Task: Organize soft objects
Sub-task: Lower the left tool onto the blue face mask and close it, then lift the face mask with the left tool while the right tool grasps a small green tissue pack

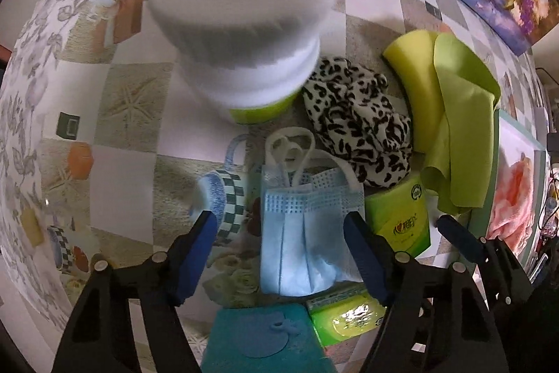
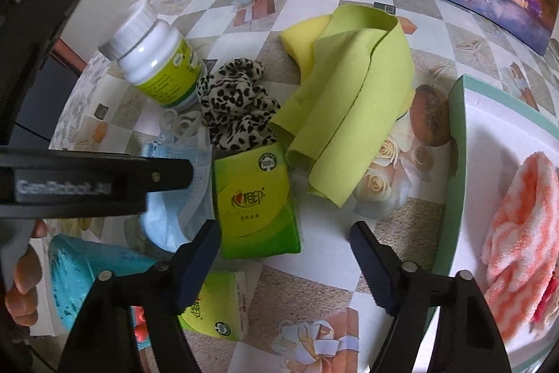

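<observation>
1. A white tray with a teal rim [image 2: 457, 142] sits at the right of the patterned surface [image 2: 401, 226]; one pink-and-white fluffy cloth [image 2: 520, 236] lies in it, with a small red thing at its near edge that I cannot make out.
2. One white pill bottle [image 2: 157, 58] with a green label stands upright at the far left, cap on.
3. Soft things still on the surface: one blue face mask [image 1: 300, 233], one leopard-print scrunchie [image 2: 237, 107], one lime-green cloth [image 2: 349, 114] draped over one yellow sponge [image 2: 307, 34], and one teal cloth [image 1: 262, 338] nearest the camera.
4. Two green tissue packs: one [image 2: 255, 198] beside the mask, one [image 2: 216, 310] nearer.
5. The left gripper [image 1: 279, 233] hangs over the mask, fingers apart on either side of it; whether they touch it I cannot tell.
6. The right gripper [image 2: 286, 243] has its fingers spread, the left one touching the tissue pack's near corner, gripping nothing.
</observation>
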`<state>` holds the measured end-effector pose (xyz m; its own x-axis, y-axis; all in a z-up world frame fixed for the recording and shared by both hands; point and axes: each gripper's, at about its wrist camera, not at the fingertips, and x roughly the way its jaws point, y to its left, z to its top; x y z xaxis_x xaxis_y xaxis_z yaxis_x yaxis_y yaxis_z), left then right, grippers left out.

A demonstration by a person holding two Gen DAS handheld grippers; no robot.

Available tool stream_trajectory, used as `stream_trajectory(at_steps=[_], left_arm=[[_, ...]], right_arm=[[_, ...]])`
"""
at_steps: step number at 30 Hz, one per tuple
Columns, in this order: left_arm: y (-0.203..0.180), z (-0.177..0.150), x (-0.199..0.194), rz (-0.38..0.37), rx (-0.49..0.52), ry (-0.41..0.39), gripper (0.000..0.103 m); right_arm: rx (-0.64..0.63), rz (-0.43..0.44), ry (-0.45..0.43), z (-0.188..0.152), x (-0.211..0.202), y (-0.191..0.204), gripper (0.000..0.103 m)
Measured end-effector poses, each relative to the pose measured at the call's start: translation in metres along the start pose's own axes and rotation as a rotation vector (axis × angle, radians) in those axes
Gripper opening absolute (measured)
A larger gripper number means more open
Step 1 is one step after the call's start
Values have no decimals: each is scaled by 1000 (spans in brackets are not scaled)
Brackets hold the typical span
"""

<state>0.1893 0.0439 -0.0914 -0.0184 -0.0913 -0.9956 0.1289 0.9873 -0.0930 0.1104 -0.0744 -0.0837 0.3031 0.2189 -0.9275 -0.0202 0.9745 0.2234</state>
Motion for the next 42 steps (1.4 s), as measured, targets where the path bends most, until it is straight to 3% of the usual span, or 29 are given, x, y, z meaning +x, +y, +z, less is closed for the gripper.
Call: stream_trajectory(at_steps=[2,9,11,14,25,27,31,42], left_arm=[[-6,2,5,-2,5,14,65],[-16,1,17,19,24,29,52],[-19,-1,17,27,31,21,33],[-22,0,15,40,44,14,23],[-4,-9,5,34,36,-13,18],[-1,-11,4,34,26,-19,15],[5,-17,-2,43,13,-42,9],[18,-44,-35,5,-75,-157,7]], right_arm=[[7,4,-2,-2,-2,-3,73],[43,10,-3,-6,-3,-18,70],[41,10,-4,-7,-5,-18,70],[19,0,-5,-5,-6,-15,70],[-32,-43,-11,-4,1,10,69],[-38,-36,-12,-5,0,11,53],[-15,-27,-9,-6,-3,9,54],[47,14,-42,-11,-33,-4,53]])
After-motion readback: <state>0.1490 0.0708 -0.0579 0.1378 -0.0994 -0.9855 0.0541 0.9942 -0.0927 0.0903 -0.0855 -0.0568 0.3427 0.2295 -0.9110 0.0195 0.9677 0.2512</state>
